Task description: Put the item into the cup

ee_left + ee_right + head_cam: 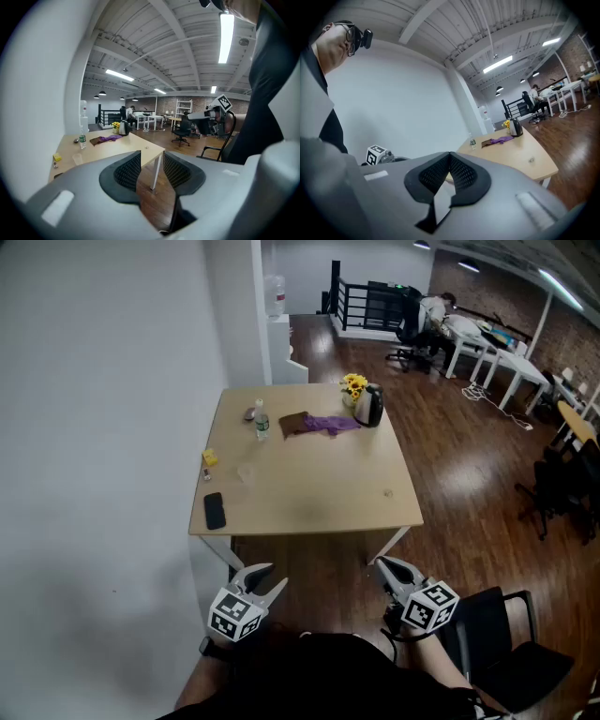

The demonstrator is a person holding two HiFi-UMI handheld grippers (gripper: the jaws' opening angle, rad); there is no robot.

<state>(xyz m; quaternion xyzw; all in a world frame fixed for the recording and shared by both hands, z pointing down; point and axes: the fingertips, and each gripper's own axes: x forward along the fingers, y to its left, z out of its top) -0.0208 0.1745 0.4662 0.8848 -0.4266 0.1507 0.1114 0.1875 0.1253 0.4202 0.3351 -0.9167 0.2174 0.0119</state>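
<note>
A clear plastic cup point(246, 472) stands on the left half of the wooden table point(319, 502), and it shows in the left gripper view too, as the cup point(77, 159). A small yellow item point(210, 457) lies near the table's left edge. A tiny round item point(388, 492) lies near the right edge. My left gripper point(270, 577) hangs short of the table's front edge, open with nothing between its pads point(129, 169). My right gripper point(381, 564) is also held off the table, shut and empty; its jaws point(450, 154) meet at the tips.
On the table are a black phone point(215, 510), a water bottle point(262, 421), a purple cloth point(328, 424), a kettle point(367, 406) and yellow flowers point(353, 385). A white wall runs along the left. A black chair point(506, 634) stands at my right. Desks and seated people are far back.
</note>
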